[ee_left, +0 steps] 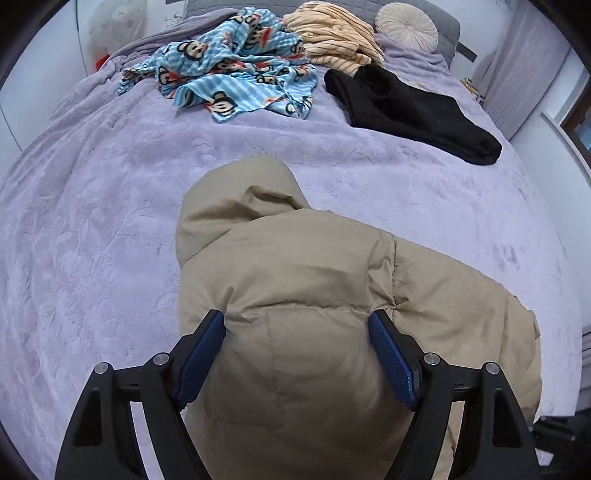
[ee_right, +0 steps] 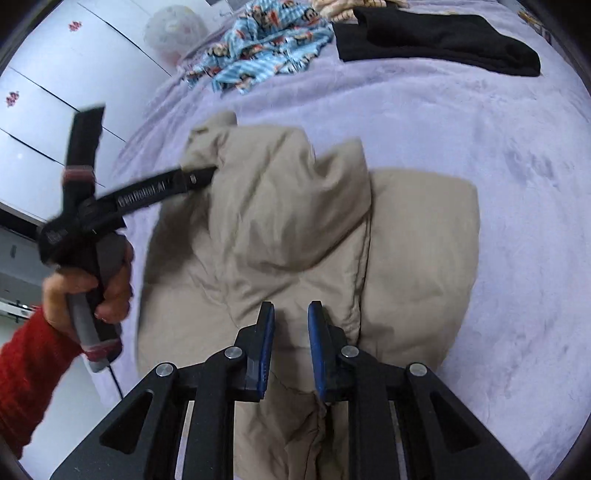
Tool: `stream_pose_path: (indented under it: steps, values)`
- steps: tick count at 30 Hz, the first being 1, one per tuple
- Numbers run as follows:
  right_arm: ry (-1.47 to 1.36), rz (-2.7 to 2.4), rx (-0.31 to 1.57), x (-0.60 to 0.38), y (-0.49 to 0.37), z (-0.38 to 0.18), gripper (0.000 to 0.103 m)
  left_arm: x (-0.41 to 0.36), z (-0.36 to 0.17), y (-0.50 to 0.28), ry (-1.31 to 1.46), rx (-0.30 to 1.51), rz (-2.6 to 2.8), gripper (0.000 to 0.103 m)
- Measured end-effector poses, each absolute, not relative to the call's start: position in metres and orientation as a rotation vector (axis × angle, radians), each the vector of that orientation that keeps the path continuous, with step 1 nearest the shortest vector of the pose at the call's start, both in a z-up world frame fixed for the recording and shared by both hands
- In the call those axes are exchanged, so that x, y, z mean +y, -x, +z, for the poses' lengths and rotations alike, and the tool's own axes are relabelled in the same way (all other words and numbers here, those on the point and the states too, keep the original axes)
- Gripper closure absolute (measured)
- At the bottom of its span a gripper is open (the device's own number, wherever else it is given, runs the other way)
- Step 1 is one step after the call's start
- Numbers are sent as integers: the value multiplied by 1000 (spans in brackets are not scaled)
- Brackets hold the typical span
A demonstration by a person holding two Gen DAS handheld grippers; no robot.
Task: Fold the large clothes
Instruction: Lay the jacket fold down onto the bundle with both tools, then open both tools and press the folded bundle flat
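Note:
A beige padded jacket (ee_left: 314, 258) with a hood (ee_left: 240, 199) lies partly folded on the lilac bed cover (ee_left: 92, 240). My left gripper (ee_left: 297, 317) points steeply down with its jaws wide. A thick bulge of the jacket fills the gap and the blue pads (ee_left: 391, 354) press into it. In the right wrist view one left finger (ee_right: 162, 188) reaches into a raised fold of the jacket (ee_right: 280, 221). My right gripper (ee_right: 291, 306) stands over the jacket's near edge, jaws narrow, with a pinch of beige fabric between the pads.
At the far end of the bed lie a blue monkey-print cloth (ee_left: 229, 74), a cream striped garment (ee_left: 332, 37), a black garment (ee_left: 410, 107) and a round cushion (ee_left: 406, 26). A hand in a red sleeve (ee_right: 22, 373) holds the left gripper. White wardrobe doors (ee_right: 37, 110) stand left.

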State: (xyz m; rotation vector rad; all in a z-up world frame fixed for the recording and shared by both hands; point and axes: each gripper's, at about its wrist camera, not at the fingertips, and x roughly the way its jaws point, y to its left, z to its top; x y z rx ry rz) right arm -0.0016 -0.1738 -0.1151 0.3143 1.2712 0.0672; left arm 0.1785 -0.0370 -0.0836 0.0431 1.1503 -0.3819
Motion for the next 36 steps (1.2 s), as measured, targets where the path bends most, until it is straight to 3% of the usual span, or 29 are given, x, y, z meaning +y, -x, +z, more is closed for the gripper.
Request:
stream_pose_path:
  steps: [6, 14, 16, 23, 24, 25, 36]
  values:
    - [-376, -53, 1302, -197, 35, -155, 87, -65, -88, -162, -160, 1114, -383, 23]
    - [-387, -70, 1316, -196, 33, -152, 86, -42, -63, -148, -100, 1178, -349, 22]
    - [-400, -83, 1316, -197, 33, -149, 85, -34, -59, -138, -90, 1202, -352, 17]
    - [-434, -119, 1309, -205, 56, -128, 82, -15, -58, -93, -108, 1236, -309, 17]
    - [-442, -121, 1309, -206, 58, -127, 82, -12, -58, -88, -93, 1238, -305, 13]
    - [-445, -122, 1309, -207, 61, -125, 82, -9, -60, -84, -73, 1248, -300, 0]
    - [-462, -165, 1337, -203, 77, -118, 82, 7, -49, -53, -112, 1291, -257, 0]
